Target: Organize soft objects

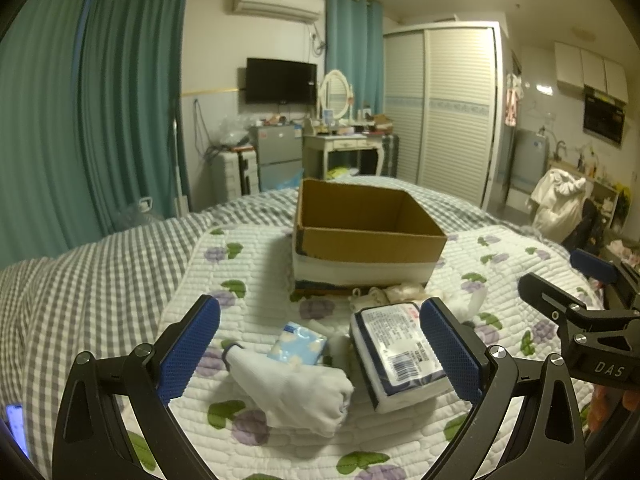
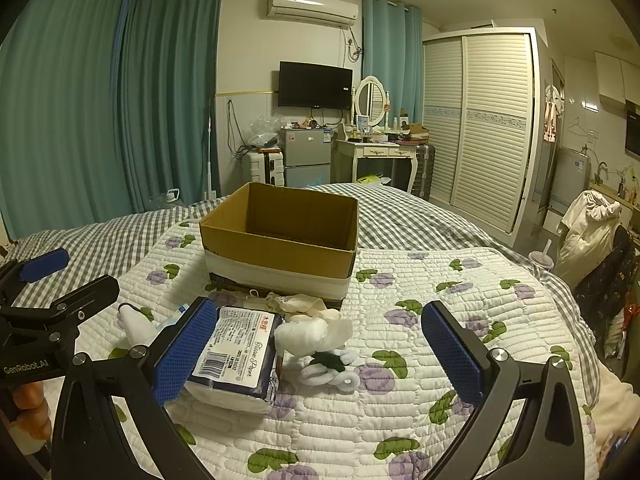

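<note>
Quilted bedding carries everything. Both claws, left claw [image 1: 320, 354] and right claw [image 2: 316, 354], are held wide open, nothing gripped. Between the left claw's fingers lies a white glove [image 1: 296, 388], the tissue pack [image 1: 400, 356] beside its right finger. Beyond stands the cardboard box [image 1: 368, 240]. The glove is best pinched mid-body.

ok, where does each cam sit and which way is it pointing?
Left wrist: on the left claw, facing along its fingers over the quilt to the box; glove and tissue pack lie below; the right claw shows at right.
Right wrist: on the right claw, same heading, box ahead left; the left claw and fingers show at left.
Shared: box, tissue pack, quilt, TV. Both claws open.
</note>
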